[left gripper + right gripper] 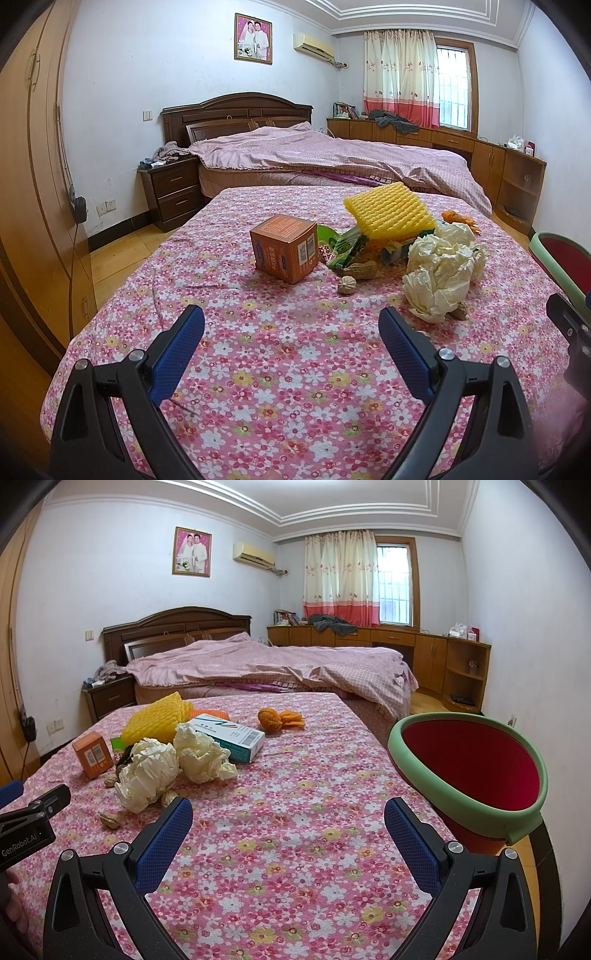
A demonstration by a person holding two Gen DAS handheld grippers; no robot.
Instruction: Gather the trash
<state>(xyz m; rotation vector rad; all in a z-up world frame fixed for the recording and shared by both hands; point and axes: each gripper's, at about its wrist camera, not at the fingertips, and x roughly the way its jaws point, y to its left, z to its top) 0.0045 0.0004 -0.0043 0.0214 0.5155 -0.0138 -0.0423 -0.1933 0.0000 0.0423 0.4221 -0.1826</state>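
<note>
Trash lies on a table with a pink floral cloth [280, 354]: an orange box [283, 248], yellow foam netting [388, 209], a green wrapper [347, 248], peanut shells [355, 272] and crumpled white tissues [441, 271]. The right wrist view adds a white-teal medicine box [236, 734] and orange peel [277, 718]. A red bin with a green rim [476, 764] stands at the table's right edge. My left gripper [291, 323] is open and empty, short of the pile. My right gripper [288, 814] is open and empty, between tissues [147, 771] and bin.
A bed with a pink quilt [332, 155] stands behind the table, a dark nightstand [173, 188] to its left. A wooden wardrobe [33, 177] runs along the left wall. Low wooden cabinets [424, 653] line the window wall.
</note>
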